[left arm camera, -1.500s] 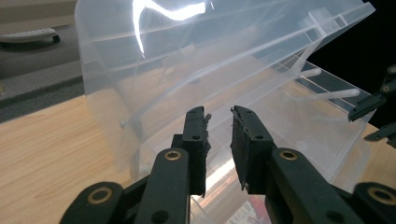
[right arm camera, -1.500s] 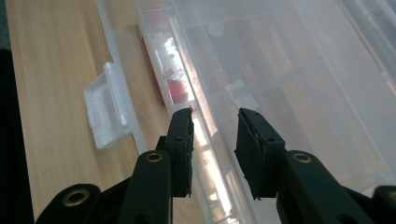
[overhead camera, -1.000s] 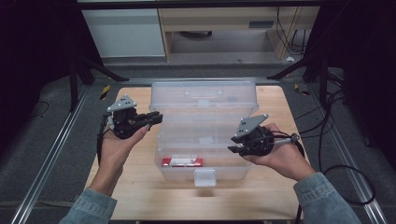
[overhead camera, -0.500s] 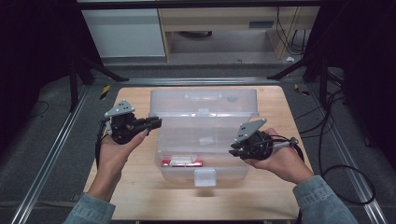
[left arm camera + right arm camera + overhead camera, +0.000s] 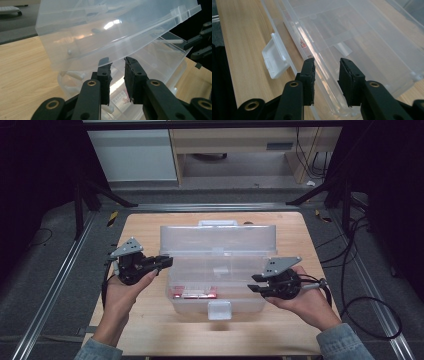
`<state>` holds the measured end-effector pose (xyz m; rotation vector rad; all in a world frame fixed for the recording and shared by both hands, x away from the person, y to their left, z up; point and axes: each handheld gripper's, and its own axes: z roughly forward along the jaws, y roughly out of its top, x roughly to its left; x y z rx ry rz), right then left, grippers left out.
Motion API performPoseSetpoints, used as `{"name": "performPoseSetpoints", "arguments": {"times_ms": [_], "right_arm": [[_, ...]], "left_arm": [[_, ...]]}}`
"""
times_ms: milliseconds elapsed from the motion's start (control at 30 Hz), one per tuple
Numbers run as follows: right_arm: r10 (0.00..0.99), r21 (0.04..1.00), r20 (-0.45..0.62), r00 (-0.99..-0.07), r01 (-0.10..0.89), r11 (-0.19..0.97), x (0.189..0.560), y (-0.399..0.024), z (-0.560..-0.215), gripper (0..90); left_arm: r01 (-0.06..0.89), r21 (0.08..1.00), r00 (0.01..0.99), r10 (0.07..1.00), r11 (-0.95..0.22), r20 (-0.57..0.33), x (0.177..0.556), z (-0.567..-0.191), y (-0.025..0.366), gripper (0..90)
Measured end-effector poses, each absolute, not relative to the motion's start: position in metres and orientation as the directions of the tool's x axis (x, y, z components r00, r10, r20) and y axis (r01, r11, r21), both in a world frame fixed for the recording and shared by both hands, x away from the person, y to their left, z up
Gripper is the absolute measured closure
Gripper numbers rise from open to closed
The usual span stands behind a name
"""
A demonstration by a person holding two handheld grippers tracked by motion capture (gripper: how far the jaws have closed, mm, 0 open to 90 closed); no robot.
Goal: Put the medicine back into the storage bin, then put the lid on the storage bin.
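Note:
A clear plastic box stands mid-table, and its lid leans forward, part-way down over it. A red item lies inside near the front. My left gripper is at the box's left end. In the left gripper view its jaws stand a little apart, and the lid's lower edge reaches their tips; whether they pinch it is unclear. My right gripper is at the box's right front corner. Its jaws have just been opening and straddle the box rim without pressing on it.
A white latch tab hangs from the box's front wall, also seen as the tab beside the right jaws. The wooden table has bare room left and right of the box. Cables trail off the right edge.
Both hands have come lower and nearer to me. The lid's top edge has tipped forward and down. The right gripper's jaws stand wider than half a second ago.

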<state>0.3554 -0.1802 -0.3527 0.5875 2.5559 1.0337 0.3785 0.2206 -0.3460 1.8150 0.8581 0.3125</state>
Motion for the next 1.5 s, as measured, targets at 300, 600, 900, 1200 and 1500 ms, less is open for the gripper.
{"name": "performPoseSetpoints", "arguments": {"times_ms": [300,600,900,1200,1500], "right_arm": [[0.562,0.76,-0.138,-0.815,0.277,0.588,0.342,-0.206,-0.345,60.6],[0.651,0.782,-0.145,-0.745,0.317,0.536,0.337,-0.237,-0.34,58.5],[0.703,0.781,-0.139,-0.697,0.359,0.51,0.339,-0.254,-0.346,56.4],[0.715,0.777,-0.128,-0.687,0.379,0.503,0.338,-0.259,-0.353,56.4],[0.72,0.77,-0.121,-0.684,0.393,0.503,0.337,-0.262,-0.358,56.3]], "left_arm": [[0.415,0.889,0.713,0.676,-0.192,-0.187,0.374,-0.352,0.221,73.8],[0.426,0.883,0.715,0.672,-0.2,-0.193,0.369,-0.357,0.222,73.9],[0.425,0.881,0.717,0.671,-0.207,-0.188,0.365,-0.358,0.226,74.1],[0.429,0.876,0.727,0.66,-0.218,-0.192,0.361,-0.362,0.233,81.3],[0.435,0.873,0.718,0.67,-0.22,-0.19,0.36,-0.366,0.241,85.0]]}}
